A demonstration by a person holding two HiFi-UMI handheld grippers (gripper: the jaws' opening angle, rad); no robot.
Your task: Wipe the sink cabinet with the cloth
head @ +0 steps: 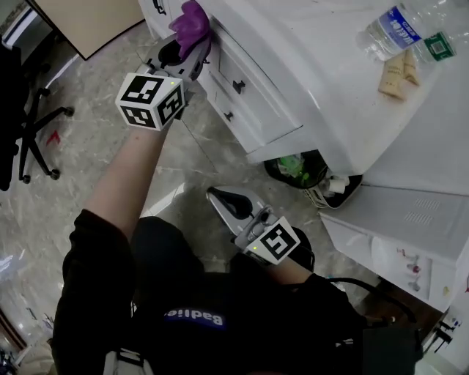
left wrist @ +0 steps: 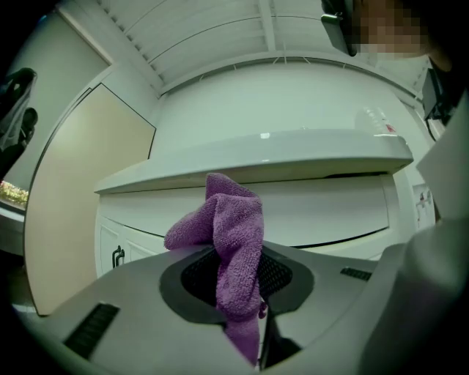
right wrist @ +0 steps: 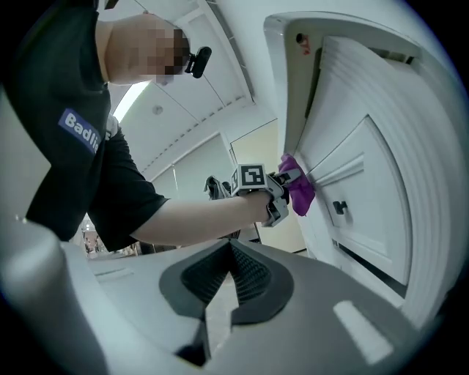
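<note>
My left gripper point(head: 196, 45) is shut on a purple cloth point(head: 192, 20) and presses it against the top front edge of the white sink cabinet point(head: 256, 95), just under the countertop point(head: 308, 44). In the left gripper view the cloth point(left wrist: 234, 234) bunches up out of the shut jaws of the left gripper point(left wrist: 242, 293), in front of the cabinet's upper drawer front point(left wrist: 315, 212). My right gripper point(head: 218, 198) hangs low over the floor, away from the cabinet, shut with nothing in it. Its own view shows the left gripper point(right wrist: 282, 190) and the cloth point(right wrist: 297, 192) at the cabinet's corner.
Black drawer handles point(head: 238, 86) stick out of the cabinet front. A water bottle point(head: 392, 29) lies on the countertop. A dark bin point(head: 297, 168) with green rubbish stands at the cabinet's foot. An office chair point(head: 29, 124) is at far left on the marble floor point(head: 80, 168).
</note>
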